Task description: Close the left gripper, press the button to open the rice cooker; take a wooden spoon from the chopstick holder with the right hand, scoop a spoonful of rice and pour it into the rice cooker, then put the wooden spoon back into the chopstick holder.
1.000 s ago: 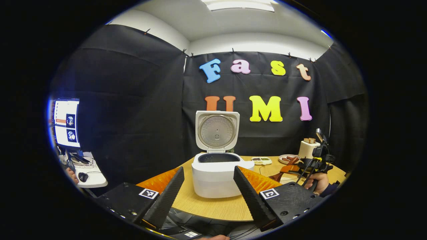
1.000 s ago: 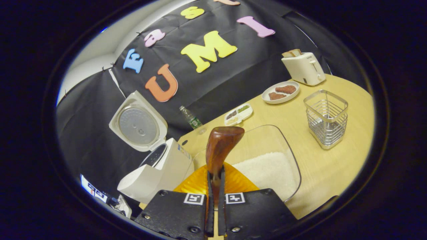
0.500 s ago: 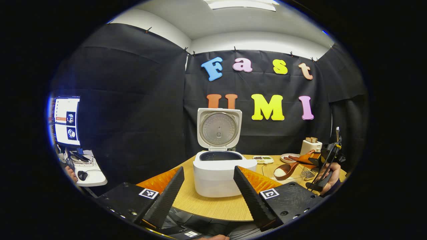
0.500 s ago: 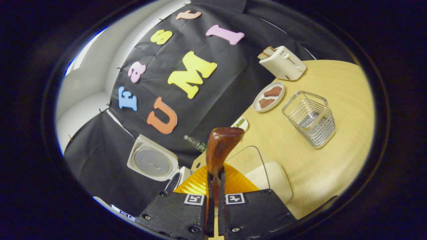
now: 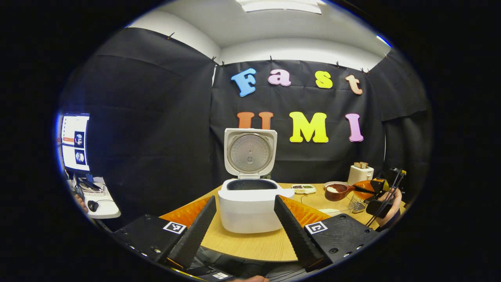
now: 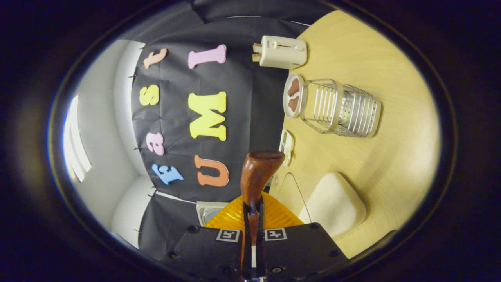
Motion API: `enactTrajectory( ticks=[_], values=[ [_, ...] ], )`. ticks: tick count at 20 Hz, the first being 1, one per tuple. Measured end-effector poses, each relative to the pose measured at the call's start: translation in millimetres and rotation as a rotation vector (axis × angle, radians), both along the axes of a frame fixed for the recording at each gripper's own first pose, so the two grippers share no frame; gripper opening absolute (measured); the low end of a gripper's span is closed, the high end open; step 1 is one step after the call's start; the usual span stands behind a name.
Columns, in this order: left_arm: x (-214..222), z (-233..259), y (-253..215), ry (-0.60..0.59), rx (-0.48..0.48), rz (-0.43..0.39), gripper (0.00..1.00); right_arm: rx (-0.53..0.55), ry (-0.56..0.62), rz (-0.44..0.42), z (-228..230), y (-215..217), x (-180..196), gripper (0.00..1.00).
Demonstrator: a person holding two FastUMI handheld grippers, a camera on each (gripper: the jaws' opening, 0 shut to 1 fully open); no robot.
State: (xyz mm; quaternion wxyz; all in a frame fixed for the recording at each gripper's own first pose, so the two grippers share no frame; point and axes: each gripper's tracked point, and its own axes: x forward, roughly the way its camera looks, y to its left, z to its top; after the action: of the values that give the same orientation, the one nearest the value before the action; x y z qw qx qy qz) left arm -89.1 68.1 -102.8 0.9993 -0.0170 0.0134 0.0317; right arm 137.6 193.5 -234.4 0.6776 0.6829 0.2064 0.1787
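Note:
The white rice cooker stands open at the table's middle, its lid upright and the dark inner pot showing. My left gripper hangs open in front of it, fingers wide apart, holding nothing. To the right, a hand holds my right gripper above the table. It is shut on the wooden spoon, whose bowl carries white rice and points toward the cooker. In the right gripper view, rolled sideways, the spoon rises from my right gripper. The wire chopstick holder stands beyond.
A glass dish of rice lies under the right gripper. A toaster, a plate of food and a small seasoning dish sit along the back. A monitor and a side desk are at the far left.
The right gripper lifted the spoon with rice out of the glass dish, rolled sideways and levelled the bowl, now higher and nearer the cooker. The left gripper barely moved.

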Motion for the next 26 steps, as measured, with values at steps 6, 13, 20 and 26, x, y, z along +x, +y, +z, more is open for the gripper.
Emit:
enactTrajectory(
  ticks=[6, 13, 20, 26],
  values=[
    [-2, 2, 8, -0.009, 0.004, 0.011, 0.95, 0.044, -0.020, 0.030, 20, -4, -4, 0.09],
    [-13, 10, 30, -0.037, 0.010, 0.030, 0.95, 0.063, -0.047, 0.078, 60, 21, 6, 0.09],
    [-30, 22, 47, -0.069, -0.006, 0.022, 0.95, 0.011, -0.063, 0.162, 93, 75, 20, 0.09],
    [-43, 42, 76, -0.109, -0.014, 0.059, 0.95, -0.066, -0.093, 0.236, 120, 141, 35, 0.09]
  ],
)
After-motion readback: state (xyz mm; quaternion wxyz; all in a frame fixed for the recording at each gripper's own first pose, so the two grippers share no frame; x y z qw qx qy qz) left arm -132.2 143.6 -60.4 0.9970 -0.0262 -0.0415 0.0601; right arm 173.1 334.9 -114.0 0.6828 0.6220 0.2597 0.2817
